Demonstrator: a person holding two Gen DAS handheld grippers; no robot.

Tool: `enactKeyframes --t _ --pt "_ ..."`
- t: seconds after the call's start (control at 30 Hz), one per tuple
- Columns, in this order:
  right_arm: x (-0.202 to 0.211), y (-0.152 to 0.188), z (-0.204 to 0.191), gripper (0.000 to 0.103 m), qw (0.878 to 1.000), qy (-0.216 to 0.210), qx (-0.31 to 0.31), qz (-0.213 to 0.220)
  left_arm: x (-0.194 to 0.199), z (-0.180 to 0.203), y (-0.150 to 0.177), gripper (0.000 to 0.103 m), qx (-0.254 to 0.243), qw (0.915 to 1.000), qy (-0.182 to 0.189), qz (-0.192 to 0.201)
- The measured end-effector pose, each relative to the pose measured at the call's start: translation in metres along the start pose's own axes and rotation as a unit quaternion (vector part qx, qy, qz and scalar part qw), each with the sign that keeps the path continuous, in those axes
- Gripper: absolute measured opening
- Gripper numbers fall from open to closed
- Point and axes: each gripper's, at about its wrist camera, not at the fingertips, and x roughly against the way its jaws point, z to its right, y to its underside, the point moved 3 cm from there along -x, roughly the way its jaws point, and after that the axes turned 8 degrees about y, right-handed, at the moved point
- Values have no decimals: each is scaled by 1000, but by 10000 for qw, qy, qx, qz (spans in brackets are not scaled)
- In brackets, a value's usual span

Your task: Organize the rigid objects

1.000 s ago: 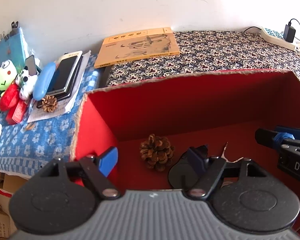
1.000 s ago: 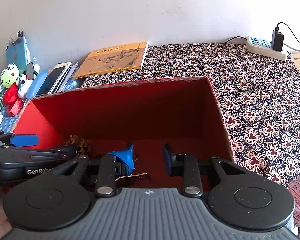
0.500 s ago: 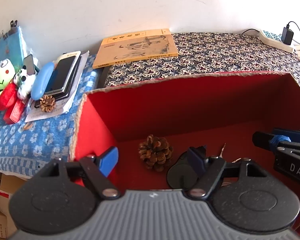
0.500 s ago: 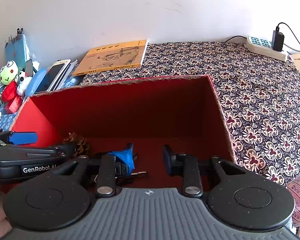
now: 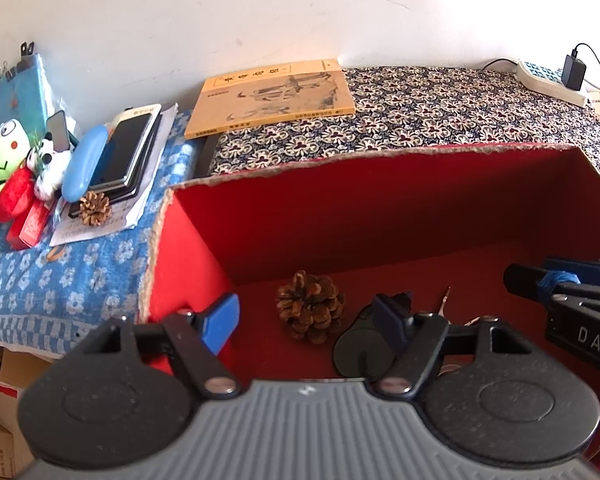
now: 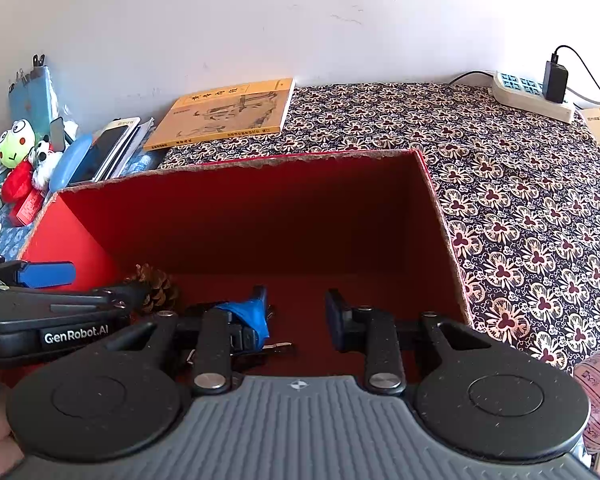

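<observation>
Pinecone (image 5: 310, 307) sits inside the red box (image 5: 380, 208), next to a black round thing (image 5: 360, 350) and some keys (image 6: 278, 346), so the hard things stay together. Both the left gripper (image 5: 306, 314) and the right gripper (image 6: 296, 310) hang over the box with jaws released, holding nothing. Since 1 second ago, almost nothing has moved. 1 more pinecone (image 5: 95, 208) waits on the blue cloth (image 5: 80, 276).

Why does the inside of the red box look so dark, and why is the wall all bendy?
Left wrist view: the red cardboard box shades its own floor, so the brown pinecone sits in dimmer light. Right wrist view: the fisheye lens curves the white wall and blackens the corners.
</observation>
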Motion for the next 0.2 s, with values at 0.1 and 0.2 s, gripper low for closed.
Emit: enactKeyframes --t 0.1,0.2 --pt "0 0 0 13 10000 0 1 0 1 0 0 70 26 10000 -25 54" --pt "0 0 0 13 10000 -1 1 0 1 0 0 68 33 10000 -41 78"
